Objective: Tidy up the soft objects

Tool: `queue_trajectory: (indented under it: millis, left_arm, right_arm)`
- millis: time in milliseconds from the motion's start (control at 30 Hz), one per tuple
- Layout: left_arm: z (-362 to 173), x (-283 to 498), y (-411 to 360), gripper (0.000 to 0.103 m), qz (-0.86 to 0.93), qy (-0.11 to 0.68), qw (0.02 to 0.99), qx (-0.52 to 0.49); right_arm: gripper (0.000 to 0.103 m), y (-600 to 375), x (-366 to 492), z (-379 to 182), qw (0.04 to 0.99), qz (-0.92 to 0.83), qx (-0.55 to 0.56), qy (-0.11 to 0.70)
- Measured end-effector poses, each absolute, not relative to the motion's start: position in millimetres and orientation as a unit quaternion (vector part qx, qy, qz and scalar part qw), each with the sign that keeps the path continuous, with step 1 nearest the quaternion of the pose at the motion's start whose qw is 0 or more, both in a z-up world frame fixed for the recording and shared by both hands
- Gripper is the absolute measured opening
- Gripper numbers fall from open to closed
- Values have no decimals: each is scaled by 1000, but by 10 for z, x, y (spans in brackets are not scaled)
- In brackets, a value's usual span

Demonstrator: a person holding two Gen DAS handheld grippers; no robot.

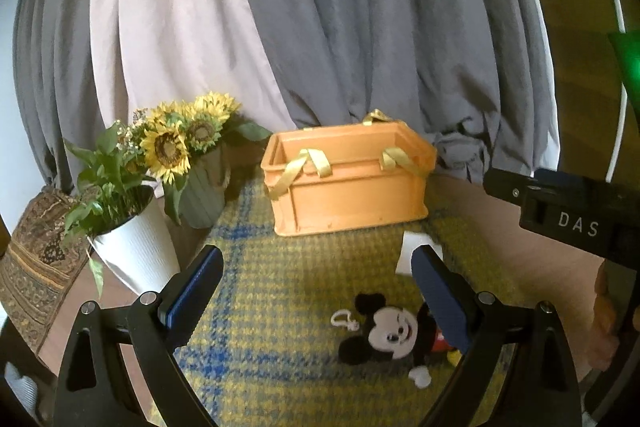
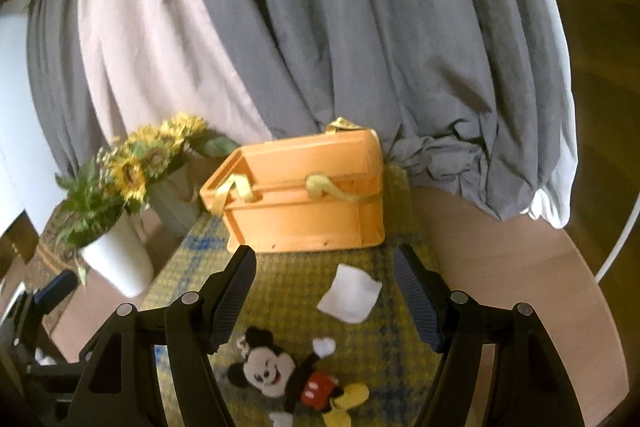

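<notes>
A mouse plush toy (image 1: pixel 394 335) (image 2: pixel 288 375) lies on its back on a yellow and blue checked mat (image 1: pixel 280 287) (image 2: pixel 384 343). A small white folded cloth (image 2: pixel 350 293) (image 1: pixel 408 247) rests on the mat between the toy and an orange crate (image 1: pixel 346 179) (image 2: pixel 304 195) with yellow ribbon handles. My left gripper (image 1: pixel 316 267) is open above the mat, its right finger in front of the toy's body. My right gripper (image 2: pixel 324 267) is open too, hovering over the cloth and the toy. Nothing is held.
A white pot with green plants (image 1: pixel 132 247) (image 2: pixel 116 259) and a green vase of sunflowers (image 1: pixel 196 163) (image 2: pixel 160 171) stand left of the crate. Grey and pale curtains (image 1: pixel 320 27) hang behind. The other gripper's black body (image 1: pixel 576 215) shows at right.
</notes>
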State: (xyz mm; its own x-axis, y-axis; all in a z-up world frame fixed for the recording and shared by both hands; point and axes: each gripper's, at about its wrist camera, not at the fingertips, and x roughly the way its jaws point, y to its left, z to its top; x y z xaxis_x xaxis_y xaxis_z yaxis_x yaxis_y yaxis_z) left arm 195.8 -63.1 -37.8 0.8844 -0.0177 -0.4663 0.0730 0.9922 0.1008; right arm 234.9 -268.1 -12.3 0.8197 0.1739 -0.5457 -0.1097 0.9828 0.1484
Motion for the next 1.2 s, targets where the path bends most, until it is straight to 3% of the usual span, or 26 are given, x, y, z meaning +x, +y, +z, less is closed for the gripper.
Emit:
queue_trajectory:
  millis: [467, 1200]
  left_arm:
    - [-872, 1756, -576, 95, -60, 279, 952, 106]
    - [-1541, 2031, -584, 81, -126, 328, 924, 152]
  right_arm:
    - [72, -2517, 1992, -536, 938, 68, 29, 338]
    - [69, -2483, 1906, -1354, 895, 9, 41, 445]
